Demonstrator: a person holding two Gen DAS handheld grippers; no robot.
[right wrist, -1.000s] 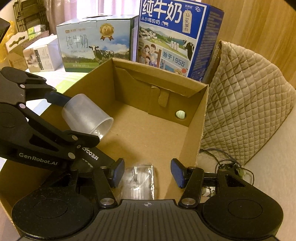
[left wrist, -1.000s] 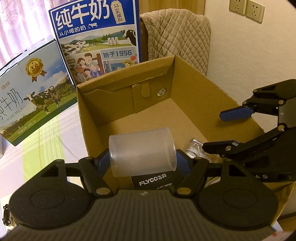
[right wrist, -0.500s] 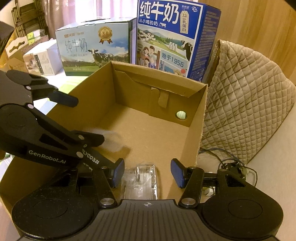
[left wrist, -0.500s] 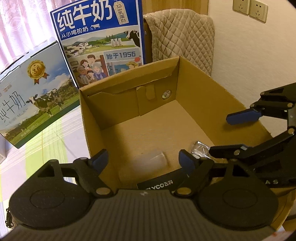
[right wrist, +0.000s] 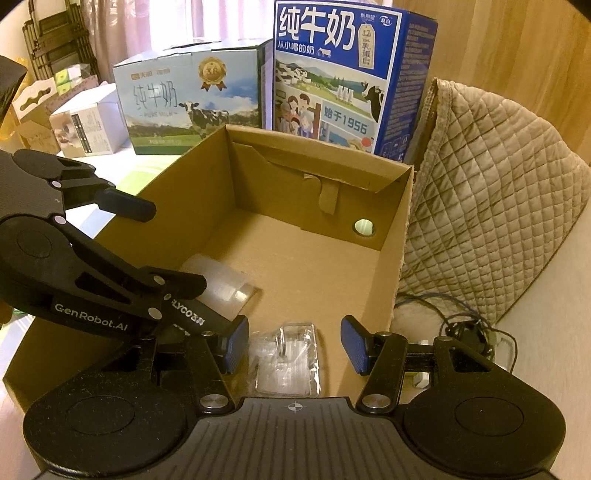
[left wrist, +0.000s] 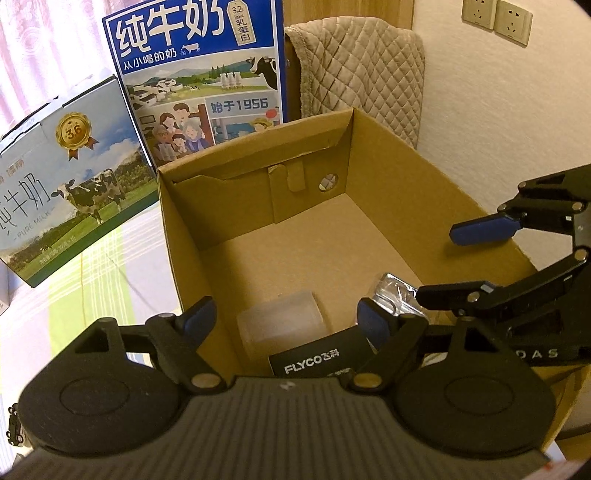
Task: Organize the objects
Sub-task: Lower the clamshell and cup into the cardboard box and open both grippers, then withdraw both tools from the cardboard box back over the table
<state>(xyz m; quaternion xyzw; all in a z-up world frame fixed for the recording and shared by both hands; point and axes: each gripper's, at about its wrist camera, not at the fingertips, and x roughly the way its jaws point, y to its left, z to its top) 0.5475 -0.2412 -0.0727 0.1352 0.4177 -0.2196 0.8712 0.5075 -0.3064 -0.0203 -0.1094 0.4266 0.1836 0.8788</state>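
Dropped a second ago from the left tool (left wrist: pixel 284 319), now wide and empty, the frosted cup (left wrist: pixel 281 325) lies on its side inside the cardboard box (left wrist: pixel 388 155) beside the black FLYCO box (left wrist: pixel 314 360) and clear packet (right wrist: pixel 286 360), so with the right tool (right wrist: pixel 293 345) also wide and empty, the next move is probably fetching another item.

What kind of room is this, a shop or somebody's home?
Most likely a home: a quilted cover draped beside the cardboard box, wall sockets, pink curtains, and milk cartons stacked behind.
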